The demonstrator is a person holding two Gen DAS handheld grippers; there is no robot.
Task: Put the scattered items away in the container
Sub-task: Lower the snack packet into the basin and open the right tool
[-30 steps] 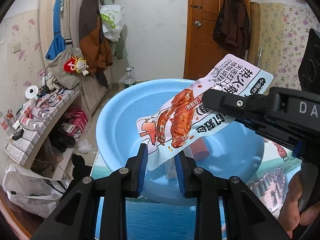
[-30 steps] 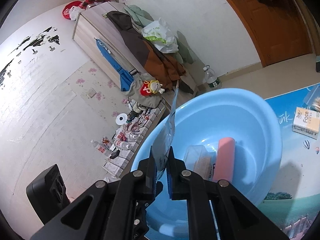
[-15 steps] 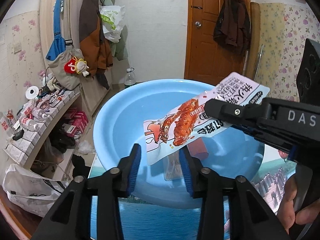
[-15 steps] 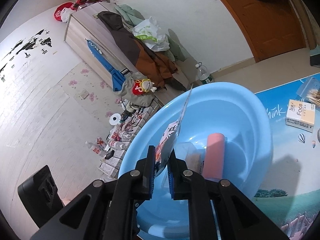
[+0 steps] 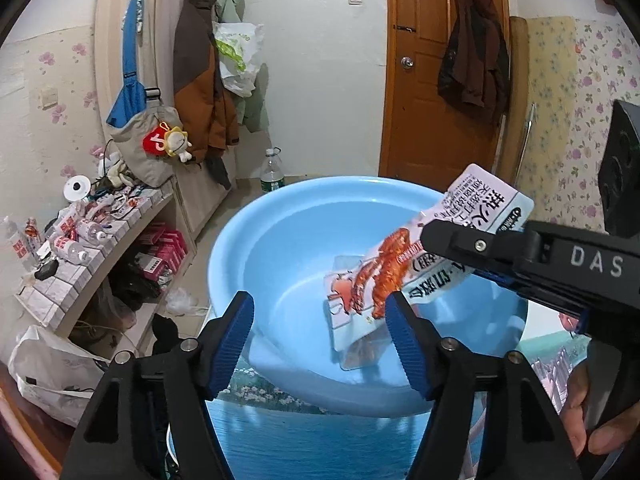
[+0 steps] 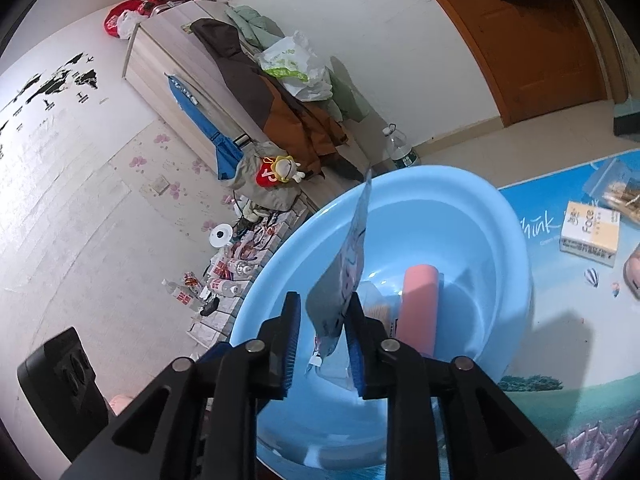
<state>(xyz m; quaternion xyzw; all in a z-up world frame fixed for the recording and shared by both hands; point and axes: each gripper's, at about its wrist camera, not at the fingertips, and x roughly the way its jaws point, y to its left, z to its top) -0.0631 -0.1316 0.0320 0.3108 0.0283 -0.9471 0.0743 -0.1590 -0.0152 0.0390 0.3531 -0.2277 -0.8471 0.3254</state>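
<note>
Snack packet: upper middle hidden behind right gripper finger; print too distorted to read. Seen edge-on in right wrist view, face unreadable. Clear box in blue basin mostly covered by packet. Pink cylinder: lower end behind gripper finger. Bag of sticks cut by frame edge.

A lived-in home room: coats hanging on a wardrobe at 11 o'clock, a wooden door at 1 o'clock, floral wallpaper, cluttered shelf at 9 o'clock.
</note>
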